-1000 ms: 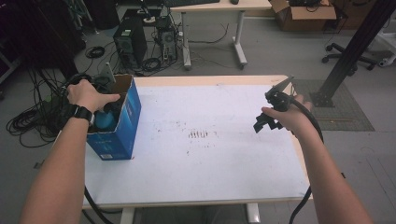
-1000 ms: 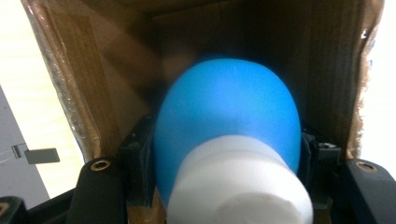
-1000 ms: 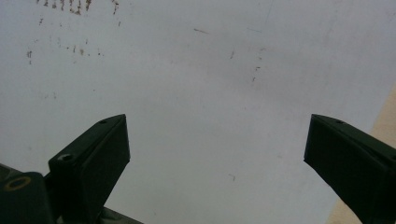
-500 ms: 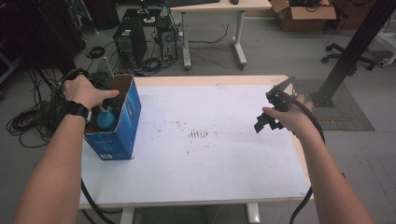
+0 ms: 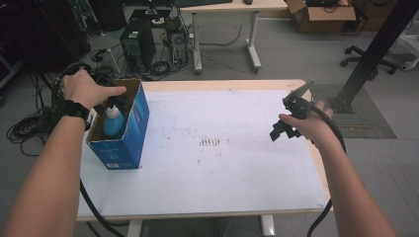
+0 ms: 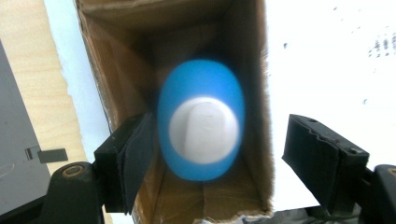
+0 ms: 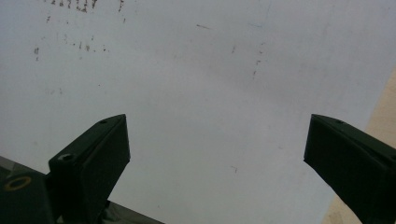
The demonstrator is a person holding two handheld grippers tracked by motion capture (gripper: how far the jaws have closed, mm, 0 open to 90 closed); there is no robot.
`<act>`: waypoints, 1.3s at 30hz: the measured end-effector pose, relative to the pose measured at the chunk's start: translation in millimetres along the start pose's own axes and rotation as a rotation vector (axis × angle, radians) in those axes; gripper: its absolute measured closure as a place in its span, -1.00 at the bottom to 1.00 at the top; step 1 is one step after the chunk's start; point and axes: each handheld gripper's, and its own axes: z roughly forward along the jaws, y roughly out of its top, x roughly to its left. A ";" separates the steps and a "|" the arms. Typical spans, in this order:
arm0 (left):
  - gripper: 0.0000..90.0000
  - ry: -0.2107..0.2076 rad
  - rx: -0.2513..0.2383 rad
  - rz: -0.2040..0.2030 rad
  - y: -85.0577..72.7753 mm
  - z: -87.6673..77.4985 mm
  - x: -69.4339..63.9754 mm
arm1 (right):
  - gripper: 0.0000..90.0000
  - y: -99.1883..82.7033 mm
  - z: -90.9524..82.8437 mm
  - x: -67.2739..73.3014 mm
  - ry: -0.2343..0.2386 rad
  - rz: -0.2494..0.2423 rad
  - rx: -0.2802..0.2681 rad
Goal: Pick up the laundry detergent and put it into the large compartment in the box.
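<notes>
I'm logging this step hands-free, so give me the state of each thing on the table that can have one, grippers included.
Blue bottle: upright inside the box, white cap on, released.
Cardboard box: upright on the table, top open.
Left gripper: above the box, jaws have just been opening, apart either side of the bottle, not pressing it.
Right gripper: open, nothing between the jaws, over the white table.
</notes>
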 end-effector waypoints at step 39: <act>-0.77 -0.089 -0.023 0.195 8.7 -1.5 -123.2 | -0.84 -4.4 -10.3 2.4 0.012 -0.008 -0.023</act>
